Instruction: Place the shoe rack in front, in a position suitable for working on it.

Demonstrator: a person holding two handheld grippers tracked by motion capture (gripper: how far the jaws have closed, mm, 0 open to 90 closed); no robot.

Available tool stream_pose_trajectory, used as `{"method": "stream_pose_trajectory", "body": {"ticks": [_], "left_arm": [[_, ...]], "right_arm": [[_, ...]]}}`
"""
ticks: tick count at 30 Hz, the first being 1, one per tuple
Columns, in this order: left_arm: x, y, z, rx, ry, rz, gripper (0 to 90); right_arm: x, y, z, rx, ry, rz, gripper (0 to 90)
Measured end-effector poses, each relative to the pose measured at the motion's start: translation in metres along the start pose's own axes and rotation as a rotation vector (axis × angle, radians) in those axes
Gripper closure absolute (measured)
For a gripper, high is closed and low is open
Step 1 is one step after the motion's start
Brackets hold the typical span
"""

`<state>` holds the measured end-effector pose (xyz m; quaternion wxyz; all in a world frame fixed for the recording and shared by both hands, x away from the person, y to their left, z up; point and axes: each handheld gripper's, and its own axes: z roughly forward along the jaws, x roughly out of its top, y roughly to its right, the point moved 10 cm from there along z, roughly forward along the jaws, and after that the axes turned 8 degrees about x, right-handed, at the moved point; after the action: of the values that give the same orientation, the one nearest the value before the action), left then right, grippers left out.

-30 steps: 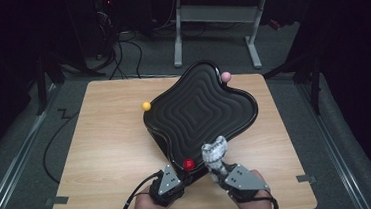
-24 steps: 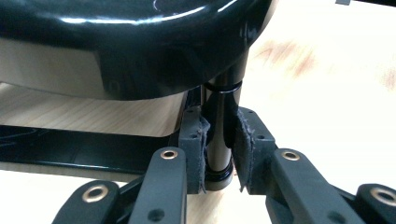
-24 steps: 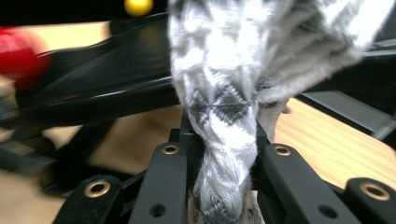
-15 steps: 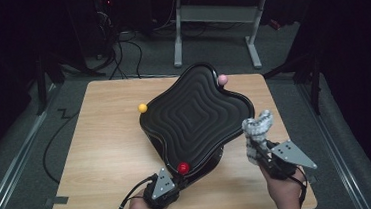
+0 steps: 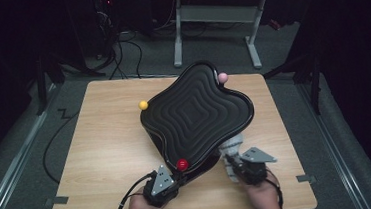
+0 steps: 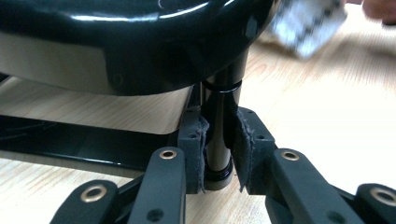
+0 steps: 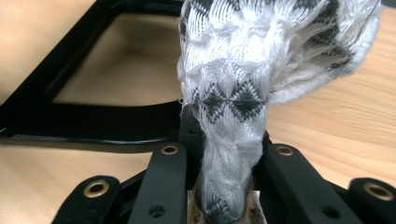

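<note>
The red ball [image 5: 181,164] covers the tips of the left gripper [image 5: 174,174] in the high view, so its grip cannot be read there. In the left gripper view, the tray [image 6: 140,46] is cut off by the top edge, and the post [image 6: 219,140] disappears at its upper end under the tray and at its lower end behind the pads. The cloth [image 6: 306,23] is blurred there and cropped at the top edge. In the right gripper view, the cloth [image 7: 233,116] hides the pads of the right gripper [image 7: 226,154] and part of the black frame [image 7: 93,126]. In the high view, both hands are cut off by the bottom edge.
</note>
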<state>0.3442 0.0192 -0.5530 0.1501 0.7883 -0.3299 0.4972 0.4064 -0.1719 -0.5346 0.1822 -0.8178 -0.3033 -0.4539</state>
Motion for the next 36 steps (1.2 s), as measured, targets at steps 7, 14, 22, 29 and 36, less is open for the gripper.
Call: {"method": "stream_pose_trajectory", "body": {"ticks": [7, 14, 22, 29, 36], "left_arm": [[-0.003, -0.002, -0.005, 0.01, -0.002, 0.0, 74.0], [-0.008, -0.017, -0.011, 0.057, -0.013, 0.006, 73.5], [-0.01, -0.032, -0.017, 0.13, -0.024, -0.006, 72.0], [0.006, -0.032, -0.027, 0.112, 0.065, -0.092, 62.3], [0.008, -0.036, -0.031, 0.127, 0.072, -0.144, 73.6]], "right_arm": [[0.003, -0.062, 0.048, 0.074, -0.09, -0.179, 76.8], [-0.003, -0.078, 0.059, 0.124, -0.122, -0.165, 78.1], [-0.004, -0.094, 0.06, 0.169, -0.126, -0.162, 75.6], [-0.003, -0.115, 0.059, 0.242, -0.108, -0.095, 62.8], [-0.002, -0.141, 0.063, 0.315, -0.106, -0.063, 71.6]]}}
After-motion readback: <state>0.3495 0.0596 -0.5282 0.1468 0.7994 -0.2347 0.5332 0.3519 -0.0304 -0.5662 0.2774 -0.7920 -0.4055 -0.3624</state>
